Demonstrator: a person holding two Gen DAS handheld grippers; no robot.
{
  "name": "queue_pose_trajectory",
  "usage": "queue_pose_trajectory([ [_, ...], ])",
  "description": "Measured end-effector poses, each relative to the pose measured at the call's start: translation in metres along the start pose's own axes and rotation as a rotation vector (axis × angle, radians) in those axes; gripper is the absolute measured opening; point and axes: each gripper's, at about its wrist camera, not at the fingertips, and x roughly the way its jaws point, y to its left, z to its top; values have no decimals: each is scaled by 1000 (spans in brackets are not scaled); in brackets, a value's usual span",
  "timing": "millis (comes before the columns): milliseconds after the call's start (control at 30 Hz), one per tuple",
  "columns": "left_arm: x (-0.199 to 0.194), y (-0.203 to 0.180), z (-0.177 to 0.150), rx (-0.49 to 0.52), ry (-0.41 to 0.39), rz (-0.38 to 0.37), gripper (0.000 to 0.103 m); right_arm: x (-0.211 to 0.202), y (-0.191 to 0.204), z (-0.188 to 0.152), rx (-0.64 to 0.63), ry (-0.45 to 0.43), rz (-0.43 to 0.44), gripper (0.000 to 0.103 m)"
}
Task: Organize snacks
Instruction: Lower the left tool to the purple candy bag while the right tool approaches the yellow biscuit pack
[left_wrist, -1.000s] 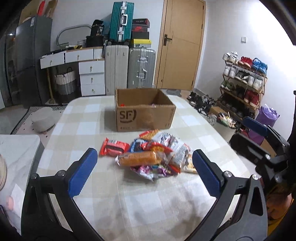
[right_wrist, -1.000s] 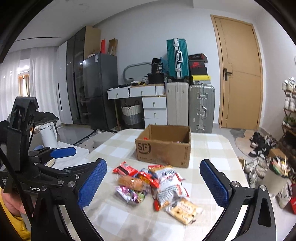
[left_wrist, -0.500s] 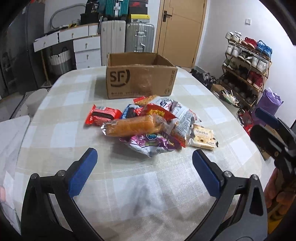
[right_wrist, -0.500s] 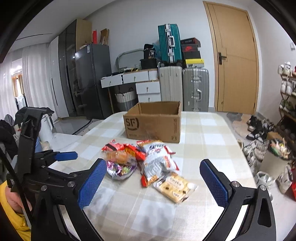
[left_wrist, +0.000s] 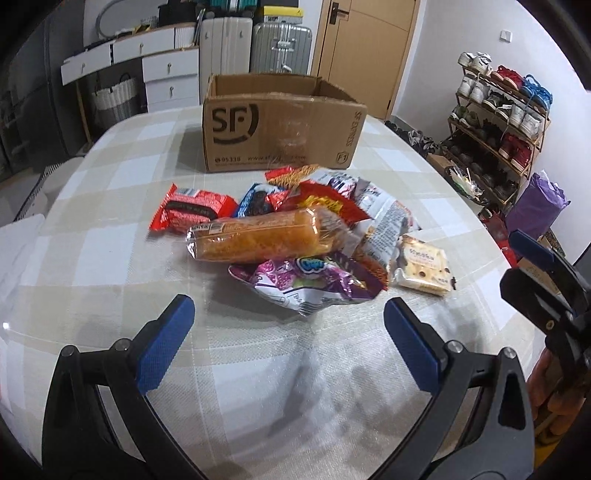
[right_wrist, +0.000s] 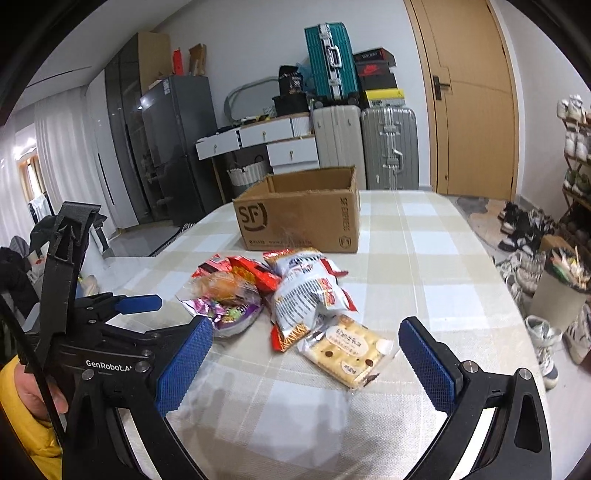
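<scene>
A pile of snack packets lies on the checked tablecloth (left_wrist: 110, 258) in front of an open cardboard SF box (left_wrist: 280, 129). On top is an orange bread roll in clear wrap (left_wrist: 258, 236), with a red packet (left_wrist: 192, 214) to its left, a purple candy bag (left_wrist: 306, 280) in front and a cracker pack (left_wrist: 423, 269) at the right. My left gripper (left_wrist: 288, 339) is open and empty, just short of the purple bag. My right gripper (right_wrist: 306, 362) is open and empty, with the cracker pack (right_wrist: 347, 350) between its fingers' line. The box (right_wrist: 303, 218) stands behind.
Suitcases (right_wrist: 388, 147), white drawers (right_wrist: 258, 140) and a dark fridge (right_wrist: 173, 147) line the back wall. A wooden door (right_wrist: 469, 99) is at the right. A shoe rack (left_wrist: 498, 122) and a purple bag (left_wrist: 535, 206) stand past the table's right edge.
Both grippers have moved forward and down toward the snack pile, which now looks larger. Both stay open and empty.
</scene>
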Motion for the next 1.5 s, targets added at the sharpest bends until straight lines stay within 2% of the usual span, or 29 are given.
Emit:
queue_pose_trajectory([
  [333,51,2,17,-37,67,-72,102,31,-22,-5,52,56,24,102],
  [467,68,4,23,-64,67,-107,101,40,-30,-7,73,75,25,102],
  [533,73,7,27,-83,53,-130,94,43,-33,-8,84,84,26,102],
  [600,77,11,29,-105,54,-148,60,46,-36,-9,96,92,29,102],
  [633,83,14,31,-122,73,-180,59,47,-37,-9,101,96,30,102],
  [733,90,20,33,-150,77,-207,56,49,-38,-11,113,106,35,102],
  [800,93,20,35,-156,77,-215,50,50,-36,-10,112,110,40,102],
  [833,95,20,36,-156,76,-222,43,49,-35,-10,106,108,39,102],
  [1033,98,16,35,-148,85,-250,40,46,-29,-8,89,101,35,102],
  [1067,98,15,35,-148,88,-263,25,45,-28,-8,87,101,33,102],
  [1100,99,16,35,-145,94,-281,3,45,-28,-8,87,101,32,102],
  [1133,100,15,33,-136,99,-296,2,45,-27,-8,87,100,32,102],
  [1200,98,11,30,-124,94,-280,2,45,-26,-7,86,101,33,102],
  [1400,89,18,27,-148,84,-294,2,43,-21,-7,74,108,34,102],
  [1500,78,19,28,-147,67,-322,2,41,-19,-5,74,100,41,102],
])
